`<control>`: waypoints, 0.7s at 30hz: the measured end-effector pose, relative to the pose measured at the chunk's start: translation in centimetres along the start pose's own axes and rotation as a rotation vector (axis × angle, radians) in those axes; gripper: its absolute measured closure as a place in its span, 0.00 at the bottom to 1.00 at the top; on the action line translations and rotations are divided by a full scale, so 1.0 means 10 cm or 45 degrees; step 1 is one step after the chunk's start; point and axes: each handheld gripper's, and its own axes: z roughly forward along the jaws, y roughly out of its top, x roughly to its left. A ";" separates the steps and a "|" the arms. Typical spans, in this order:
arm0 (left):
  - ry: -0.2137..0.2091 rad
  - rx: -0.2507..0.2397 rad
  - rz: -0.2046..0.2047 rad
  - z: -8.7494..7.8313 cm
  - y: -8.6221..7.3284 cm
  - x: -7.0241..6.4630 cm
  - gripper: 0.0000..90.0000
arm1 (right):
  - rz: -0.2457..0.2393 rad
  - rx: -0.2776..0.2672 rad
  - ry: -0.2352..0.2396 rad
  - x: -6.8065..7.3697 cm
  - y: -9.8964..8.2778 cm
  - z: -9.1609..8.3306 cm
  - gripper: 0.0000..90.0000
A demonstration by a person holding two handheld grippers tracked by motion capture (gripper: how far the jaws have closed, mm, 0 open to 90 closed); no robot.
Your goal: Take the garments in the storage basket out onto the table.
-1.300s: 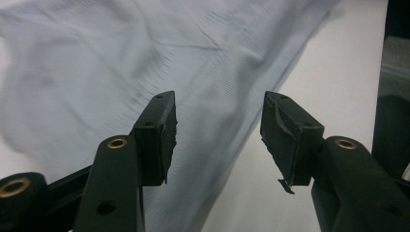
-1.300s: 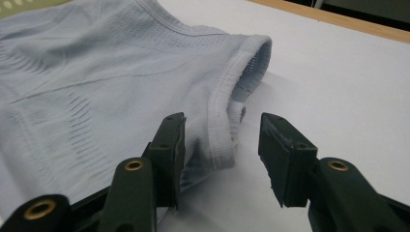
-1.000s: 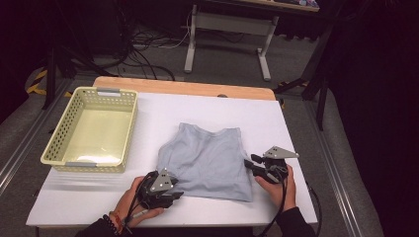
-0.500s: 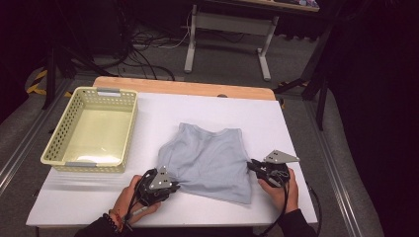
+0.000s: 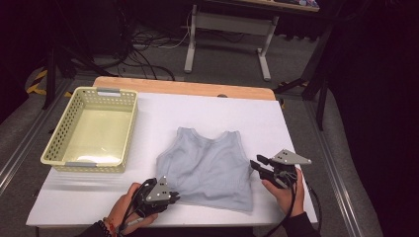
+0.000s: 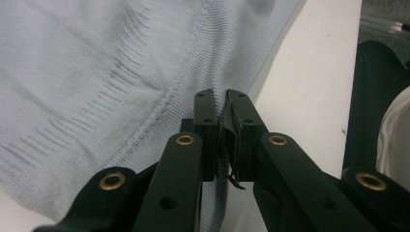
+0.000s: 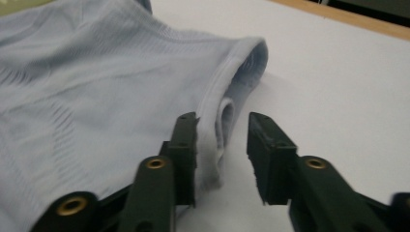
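A pale blue sleeveless top point(image 5: 210, 168) lies spread on the white table point(image 5: 197, 106), neckline toward the far side. My left gripper point(image 5: 173, 197) is at its near left corner. In the left gripper view the jaws point(image 6: 221, 96) are shut on a fold of the top's hem point(image 6: 96, 72). My right gripper point(image 5: 257, 162) is at the top's right edge. Its jaws point(image 7: 222, 121) have just been opening and stand apart, with the seamed edge of the top point(image 7: 96, 72) lying loose between them and unpinched.
A yellow perforated basket point(image 5: 59, 148) stands at the left of the table with nothing in it. A wooden strip point(image 5: 183, 86) runs along the table's far edge. Desk legs and cables are on the floor beyond.
The left jaws closed on the hem. The top's near left corner has been drawn out toward the left gripper and the cloth lies flatter. The right jaws closed and then reopened.
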 end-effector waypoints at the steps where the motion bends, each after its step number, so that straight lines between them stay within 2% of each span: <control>1: -0.001 0.012 0.004 0.02 -0.01 0.00 0.93 | 0.009 -0.009 0.000 -0.02 0.04 0.03 0.66; 3: -0.010 0.008 0.007 0.04 -0.01 0.01 0.93 | 0.014 -0.039 -0.006 -0.05 0.13 0.09 0.63; 5: -0.016 0.016 0.010 0.04 -0.01 0.02 0.93 | -0.001 -0.036 -0.018 -0.11 0.25 0.20 0.62; 7: -0.026 0.005 0.017 0.04 -0.02 0.03 0.93 | 0.018 -0.032 0.017 -0.18 0.36 0.33 0.62; 8: -0.026 0.009 0.013 0.04 -0.02 0.03 0.93 | 0.019 -0.029 0.014 -0.21 0.42 0.40 0.62; 9: -0.026 0.000 0.015 0.05 -0.03 0.03 0.93 | -0.004 -0.011 -0.001 -0.22 0.47 0.47 0.62; 11: -0.035 -0.015 0.010 0.05 -0.04 0.05 0.93 | -0.026 0.010 0.012 -0.24 0.56 0.61 0.62; 13: -0.035 -0.019 -0.002 0.05 -0.05 0.04 0.93 | 0.019 0.010 0.039 -0.27 0.62 0.73 0.62; 17: -0.030 -0.018 -0.007 0.05 -0.05 0.04 0.93 | 0.005 0.093 0.037 -0.28 0.67 0.97 0.60; 19: -0.032 -0.023 0.002 0.05 -0.05 0.04 0.93 | 0.006 0.156 0.021 -0.30 0.65 1.09 0.58; 21: -0.032 -0.023 -0.002 0.05 -0.06 0.04 0.93 | 0.004 0.216 0.029 -0.31 0.61 1.19 0.58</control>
